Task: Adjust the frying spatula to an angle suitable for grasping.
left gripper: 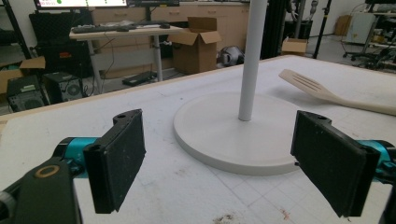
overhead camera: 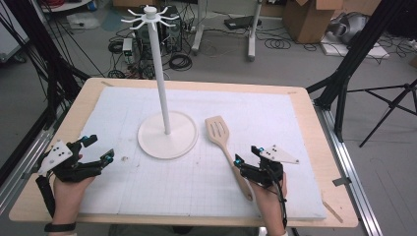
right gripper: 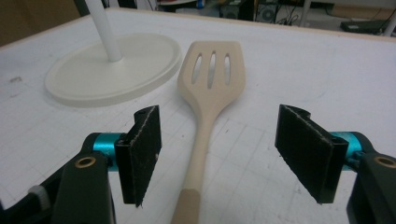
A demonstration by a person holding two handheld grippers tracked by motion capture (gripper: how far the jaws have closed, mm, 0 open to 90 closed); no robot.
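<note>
From the high view I see my right gripper (overhead camera: 244,159) low in the right half of the frame, sitting over the handle of the wooden slotted spatula (overhead camera: 225,145), which lies flat on the white mat (overhead camera: 275,123) just right of centre, blade toward the top of the frame and handle running down and to the right under my hand. In the right gripper view the spatula (right gripper: 208,98) runs up the middle of the frame, its handle passing between my two black jaws; both pads stand clear of the wood with mat showing on either side, so the tongs are open around the handle, not pressing on it. My left gripper (overhead camera: 96,149) rests at the lower left of the high view, its jaws spread wide with nothing between them; in the left gripper view (left gripper: 219,168) the pads frame bare mat in front of the round base of the white stand (left gripper: 233,130). That stand (overhead camera: 168,132) sits at the centre of the high view, its pole rising to a ring of hooks near the top of the frame, and the spatula blade lies just beside the right edge of its base, not touching it as far as I can tell.
</note>
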